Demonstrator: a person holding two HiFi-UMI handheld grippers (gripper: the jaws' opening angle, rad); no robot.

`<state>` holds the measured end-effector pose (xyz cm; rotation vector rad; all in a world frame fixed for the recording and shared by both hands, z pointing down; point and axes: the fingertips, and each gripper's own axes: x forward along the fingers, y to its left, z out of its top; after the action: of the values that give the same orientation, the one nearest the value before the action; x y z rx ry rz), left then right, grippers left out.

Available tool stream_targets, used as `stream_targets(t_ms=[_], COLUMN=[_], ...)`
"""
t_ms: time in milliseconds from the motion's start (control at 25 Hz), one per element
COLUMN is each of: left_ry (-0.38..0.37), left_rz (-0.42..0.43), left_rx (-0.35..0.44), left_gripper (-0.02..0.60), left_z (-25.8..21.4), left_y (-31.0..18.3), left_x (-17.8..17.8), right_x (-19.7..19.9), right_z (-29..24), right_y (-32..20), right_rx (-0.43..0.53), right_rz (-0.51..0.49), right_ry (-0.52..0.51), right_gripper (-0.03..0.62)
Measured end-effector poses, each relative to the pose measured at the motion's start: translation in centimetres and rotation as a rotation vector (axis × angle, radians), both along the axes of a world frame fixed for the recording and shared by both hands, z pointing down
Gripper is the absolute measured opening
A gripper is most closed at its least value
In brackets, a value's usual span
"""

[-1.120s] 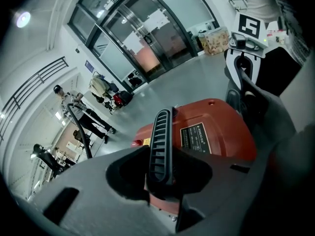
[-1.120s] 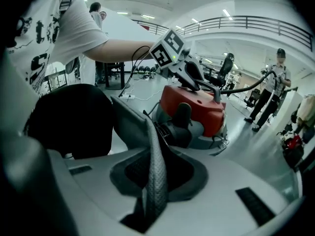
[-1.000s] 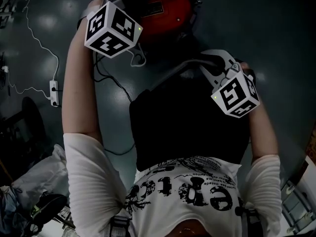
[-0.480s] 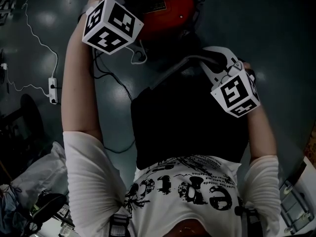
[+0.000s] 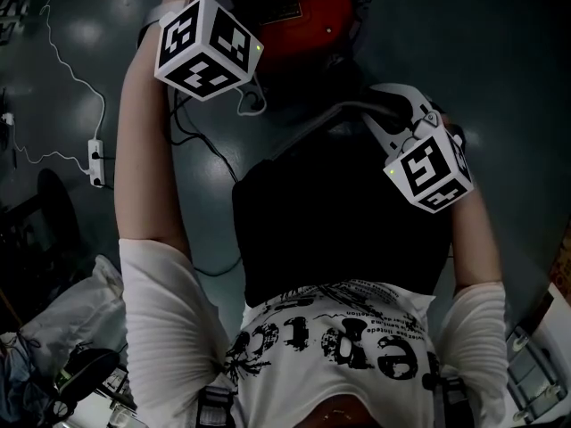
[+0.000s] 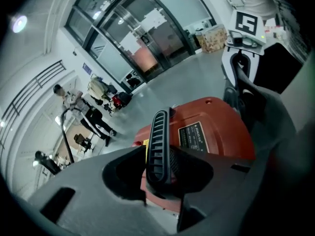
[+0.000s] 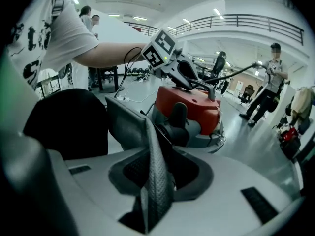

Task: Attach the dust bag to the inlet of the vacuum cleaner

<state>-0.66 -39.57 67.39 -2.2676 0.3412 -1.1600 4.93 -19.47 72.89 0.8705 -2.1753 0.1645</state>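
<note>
Noted left claw clamped on ribbed black handle of red vacuum cleaner; handle upright between the pads, red body just beyond the tips. Seen right of that claw and nearer the body: black dust bag, hanging between the two claws, closer to the right one. Noted right claw narrow, pinching the bag's grey mesh edge; jaws just been easing apart, cloth between them, pads touching it. Vacuum cleaner ahead of this claw's tips, apart from them.
</note>
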Motion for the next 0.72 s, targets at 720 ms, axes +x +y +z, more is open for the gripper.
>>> stream_targets(t_ms=[720], left_ry=[1.155], left_rz=[-0.335], left_rx=[-0.187], left_gripper=[0.204], left_z=[-13.8], left_y=[11.3], left_x=[-5.7], right_x=[3.6], right_z=[-12.1], right_y=[-1.8], right_rx=[0.395], right_rz=[0.294], right_ry=[-0.419], right_gripper=[0.145])
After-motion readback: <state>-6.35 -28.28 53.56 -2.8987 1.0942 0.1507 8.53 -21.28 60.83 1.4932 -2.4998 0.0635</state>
